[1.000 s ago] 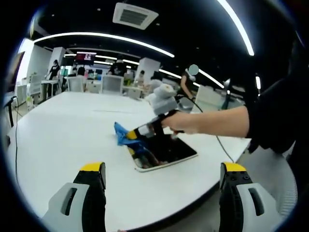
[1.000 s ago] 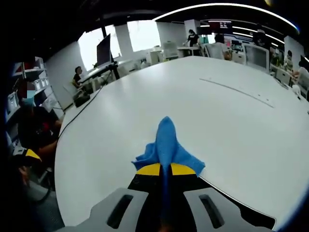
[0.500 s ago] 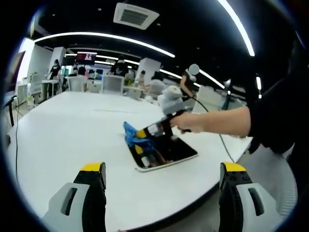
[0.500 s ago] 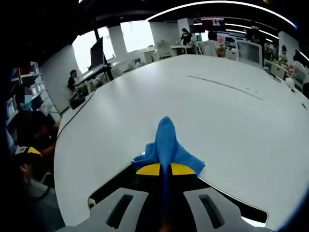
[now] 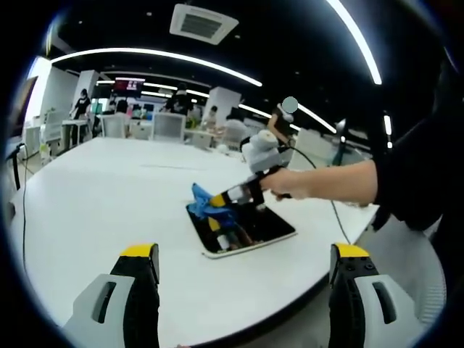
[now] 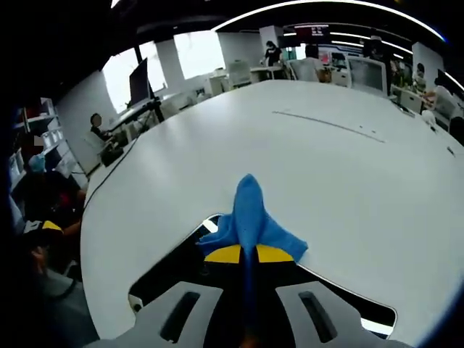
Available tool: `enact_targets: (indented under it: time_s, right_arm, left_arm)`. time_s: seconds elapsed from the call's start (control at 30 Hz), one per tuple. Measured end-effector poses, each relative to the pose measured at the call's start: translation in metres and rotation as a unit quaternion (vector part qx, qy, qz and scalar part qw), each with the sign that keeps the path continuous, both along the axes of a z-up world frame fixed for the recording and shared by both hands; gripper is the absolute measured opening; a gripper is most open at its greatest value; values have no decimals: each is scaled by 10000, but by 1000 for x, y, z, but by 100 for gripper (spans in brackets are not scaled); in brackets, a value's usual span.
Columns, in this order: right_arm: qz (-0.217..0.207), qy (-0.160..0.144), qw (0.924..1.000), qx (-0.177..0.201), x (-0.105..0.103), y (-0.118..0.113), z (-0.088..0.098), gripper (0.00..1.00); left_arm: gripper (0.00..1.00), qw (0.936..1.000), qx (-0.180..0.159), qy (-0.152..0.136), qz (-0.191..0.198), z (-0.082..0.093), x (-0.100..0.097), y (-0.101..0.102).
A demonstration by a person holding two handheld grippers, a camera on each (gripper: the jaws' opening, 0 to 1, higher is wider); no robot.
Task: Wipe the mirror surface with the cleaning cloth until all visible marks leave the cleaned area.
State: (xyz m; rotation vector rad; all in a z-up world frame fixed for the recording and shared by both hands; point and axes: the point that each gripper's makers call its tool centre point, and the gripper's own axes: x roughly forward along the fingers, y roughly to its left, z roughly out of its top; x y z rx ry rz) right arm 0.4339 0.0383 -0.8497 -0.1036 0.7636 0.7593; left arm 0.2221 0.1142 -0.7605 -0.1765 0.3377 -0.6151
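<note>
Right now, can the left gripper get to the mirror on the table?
Probably yes. The left gripper is open and holds nothing, and bare table lies between it and the mirror. The right gripper, shut on the cloth, is over the mirror's far end.

Left gripper view faces the mirror [image 5: 243, 230] from afar; right gripper view looks along it close.

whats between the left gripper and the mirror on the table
Bare white table. In the left gripper view, nothing lies between the open left gripper and the mirror, where the right gripper holds the blue cloth.
</note>
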Motion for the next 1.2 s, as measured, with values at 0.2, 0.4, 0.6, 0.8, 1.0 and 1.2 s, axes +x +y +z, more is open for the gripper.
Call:
enact_targets:
  time_s: [0.2,0.4,0.6,0.8,1.0,1.2]
  right_arm:
    - [23,11,10000,-51,0,0,-1,0]
    - [49,-18,9999,-114,-8,1,0,0]
    - [105,6,9998,-143,-15,1,-1,0]
    - [154,101,9997,-134,-22,1,-2,0]
    - [167,105,9998,-103,-42,2,-1,0]
    - [184,127,9997,-60,-55,2,-2,0]
  left_arm:
    - [98,9998,-53,-19,186,1,2,5]
    - [99,9999,-40,-68,106,2,1,3]
    - [99,9999,-43,-70,99,2,1,2]
    - [99,9999,-40,-51,81,2,1,2]
    - [99,10000,-42,-24,30,1,0,0]
    - [99,9999,-67,-64,86,3,1,2]
